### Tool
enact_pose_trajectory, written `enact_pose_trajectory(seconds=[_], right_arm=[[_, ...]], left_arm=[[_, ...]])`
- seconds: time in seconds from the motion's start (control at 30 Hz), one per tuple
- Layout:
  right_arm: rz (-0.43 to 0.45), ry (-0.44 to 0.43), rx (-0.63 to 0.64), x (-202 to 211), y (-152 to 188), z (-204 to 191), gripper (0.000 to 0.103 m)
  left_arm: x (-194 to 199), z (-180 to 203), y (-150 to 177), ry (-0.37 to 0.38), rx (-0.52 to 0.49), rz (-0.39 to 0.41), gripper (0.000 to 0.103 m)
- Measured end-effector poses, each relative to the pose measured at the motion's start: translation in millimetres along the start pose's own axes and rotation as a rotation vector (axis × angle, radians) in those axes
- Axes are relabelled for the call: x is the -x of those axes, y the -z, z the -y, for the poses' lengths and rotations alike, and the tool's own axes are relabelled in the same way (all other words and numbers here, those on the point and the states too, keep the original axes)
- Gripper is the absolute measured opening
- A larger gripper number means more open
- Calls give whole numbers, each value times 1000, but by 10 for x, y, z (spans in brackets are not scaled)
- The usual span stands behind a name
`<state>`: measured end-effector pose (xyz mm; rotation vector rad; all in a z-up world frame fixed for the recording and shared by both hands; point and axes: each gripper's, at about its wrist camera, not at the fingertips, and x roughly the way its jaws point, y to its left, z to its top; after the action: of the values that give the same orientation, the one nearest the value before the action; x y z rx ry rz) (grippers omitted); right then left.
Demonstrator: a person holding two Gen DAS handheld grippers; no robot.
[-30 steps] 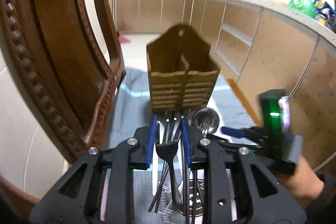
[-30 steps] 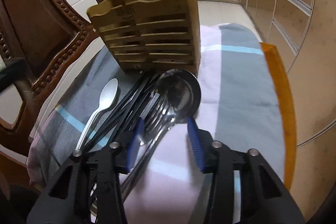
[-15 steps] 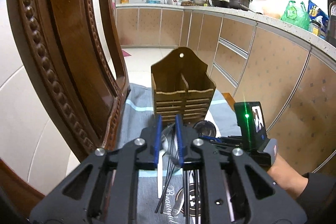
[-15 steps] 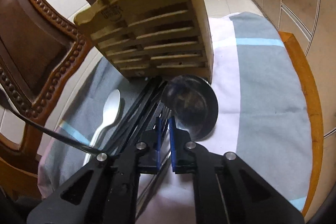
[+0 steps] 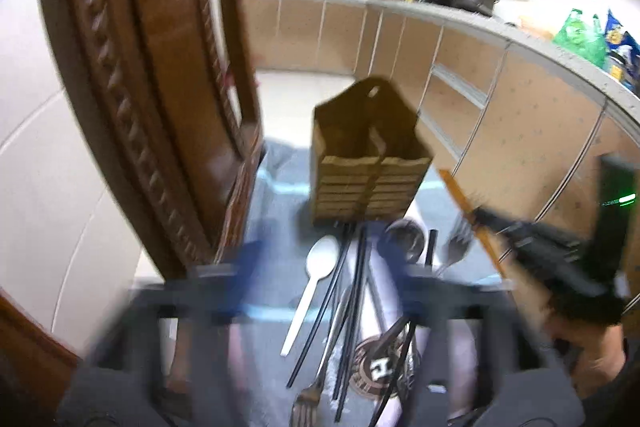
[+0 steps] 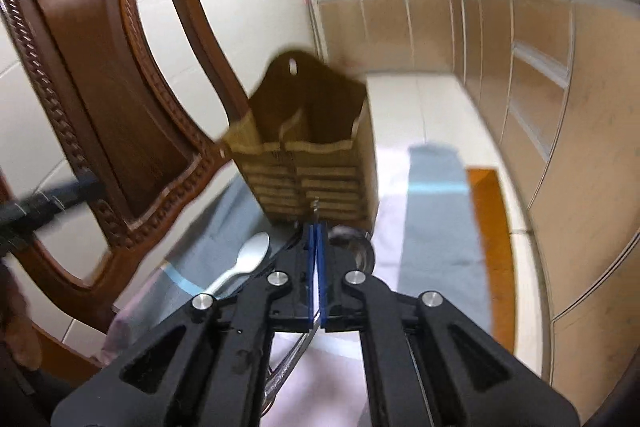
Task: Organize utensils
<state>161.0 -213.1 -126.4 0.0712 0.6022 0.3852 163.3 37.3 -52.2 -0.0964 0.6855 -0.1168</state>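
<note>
A wooden slatted utensil holder [image 5: 370,163] [image 6: 308,163] stands on a grey-and-white cloth [image 5: 276,239]. In front of it lie a white spoon [image 5: 318,279] [image 6: 244,263], black chopsticks [image 5: 352,291], a steel ladle [image 5: 406,235] [image 6: 356,247] and a second fork [image 5: 308,399]. My left gripper [image 5: 320,275] is open, blurred by motion, and hangs above the utensils. My right gripper [image 6: 318,227] is shut on a fork [image 5: 454,247] and holds it lifted; in the right wrist view only the fork's handle [image 6: 296,351] shows below the pads.
A carved wooden chair back [image 5: 160,87] [image 6: 100,87] stands close on the left. The orange table edge [image 6: 492,227] runs along the right. Kitchen cabinets [image 5: 500,115] and a cluttered counter lie beyond. A round dark coaster [image 5: 376,367] lies under the utensil handles.
My left gripper went from shut to wide open and is moving. My right gripper, shut on the fork, has lifted it off the pile, away from the holder.
</note>
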Motion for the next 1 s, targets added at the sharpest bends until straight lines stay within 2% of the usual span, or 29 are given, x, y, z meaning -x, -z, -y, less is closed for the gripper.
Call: enact_pose_trajectory(seconds=[0.07, 0.2, 0.27, 0.33, 0.47, 0.53, 0.63, 1.0], right_arm=[[52, 26, 11, 181, -41, 13, 2], [116, 30, -10, 470, -125, 106, 2], [136, 29, -6, 597, -140, 121, 2], [143, 29, 6, 657, -140, 103, 2], [138, 16, 13, 736, -112, 72, 2], [142, 13, 18, 779, -89, 33, 2], [144, 7, 23, 841, -79, -29, 2], [160, 9, 31, 968, -61, -102, 2]], left_arm=[[-12, 2, 54, -17, -43, -33, 76], [79, 143, 279, -31, -204, -78, 76], [94, 152, 445, -30, -223, -121, 70], [79, 94, 640, 4, -187, -182, 56], [42, -88, 1060, 30, -74, -289, 48], [24, -144, 1213, 70, -11, -328, 40], [9, -140, 1354, 70, 40, -341, 35], [-123, -252, 1441, 16, 160, -363, 31]])
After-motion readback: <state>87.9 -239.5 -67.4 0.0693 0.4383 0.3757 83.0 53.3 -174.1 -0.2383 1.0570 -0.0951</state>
